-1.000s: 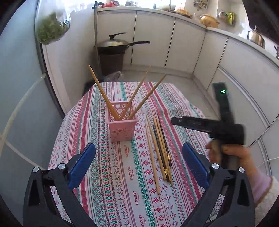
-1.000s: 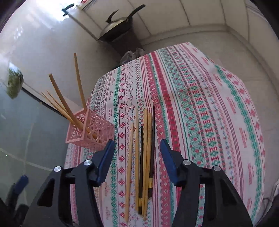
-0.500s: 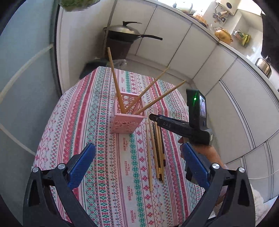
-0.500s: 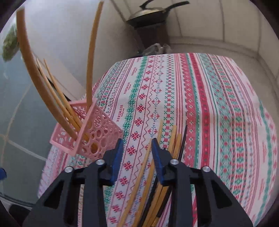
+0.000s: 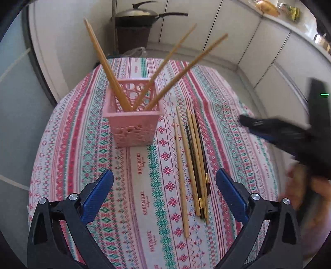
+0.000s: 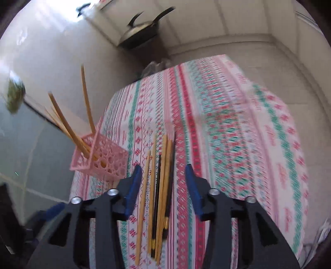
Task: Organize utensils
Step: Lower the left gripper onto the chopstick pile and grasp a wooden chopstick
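On the surface (image 5: 227, 99) stands a basket (image 5: 134, 126) with chopsticks leaning in it (image 5: 107, 66). Just right of it, loose chopsticks (image 5: 192, 161) lie side by side. A lidded pan (image 5: 136, 14) sits behind the surface.

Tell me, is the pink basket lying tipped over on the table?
No, the pink basket stands upright on the striped tablecloth, with wooden chopsticks sticking up out of it.

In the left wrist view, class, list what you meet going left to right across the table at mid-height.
Pink basket holding upright chopsticks → loose chopsticks lying on the tablecloth → right gripper, blurred, beyond the table's right side.
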Demonstrator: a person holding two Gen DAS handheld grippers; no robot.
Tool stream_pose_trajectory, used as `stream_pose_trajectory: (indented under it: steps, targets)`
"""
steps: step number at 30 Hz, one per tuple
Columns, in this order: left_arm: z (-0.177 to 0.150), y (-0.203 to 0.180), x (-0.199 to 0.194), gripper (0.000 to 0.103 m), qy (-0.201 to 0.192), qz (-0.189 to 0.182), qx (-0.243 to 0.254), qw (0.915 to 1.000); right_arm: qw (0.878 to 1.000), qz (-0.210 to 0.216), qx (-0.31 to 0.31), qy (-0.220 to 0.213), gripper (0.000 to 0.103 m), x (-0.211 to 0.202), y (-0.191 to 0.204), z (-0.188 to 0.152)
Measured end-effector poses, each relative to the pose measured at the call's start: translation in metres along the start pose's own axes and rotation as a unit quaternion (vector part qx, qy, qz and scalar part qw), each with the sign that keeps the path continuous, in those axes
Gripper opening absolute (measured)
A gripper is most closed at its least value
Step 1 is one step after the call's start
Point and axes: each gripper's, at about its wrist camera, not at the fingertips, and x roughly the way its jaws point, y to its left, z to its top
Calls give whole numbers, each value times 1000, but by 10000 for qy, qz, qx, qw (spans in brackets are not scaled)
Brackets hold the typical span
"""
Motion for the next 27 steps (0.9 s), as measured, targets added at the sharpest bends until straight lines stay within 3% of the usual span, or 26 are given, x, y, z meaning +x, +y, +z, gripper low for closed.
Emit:
stream_pose_trajectory:
  steps: [1,3,6,9,11,14,16,21,24,27]
  targets:
    - [0,-2,8,95,114,-37,-52,9999,9997,96,205,-99,58,-14,-6,-1]
    - [0,-4,22,95,432,-292,-242,9983,9970,205,700,-266,80,-43,-20,-9]
    - [-1,-13,37,94,661,-508,-420,9956,9868,317,1527,-434,85,-73,-45,-26]
    - [4,-31,42,93,624,-638,-326,9955,9725,356,2274,-352,88,-89,-70,-35]
    - [13,-48,45,93,513,-708,-109,9961,9628,288,2633,-529,92,-104,-85,-37]
    - [28,-73,58,94,242,-475,222,9983,9572,-131,2758,-863,94,-128,-99,-36]
    - [39,-86,70,95,174,-367,356,9985,9545,-153,2837,-907,94,-135,-108,-34]
    - [71,-109,110,95,55,376,846,9957,9372,524,3381,-679,95,-133,-121,-31]
    - [89,-107,137,95,218,801,819,9932,9342,858,3422,-534,95,-128,-118,-30]
    - [98,-94,158,95,565,988,545,9920,9370,813,3356,-524,95,-129,-117,-28]
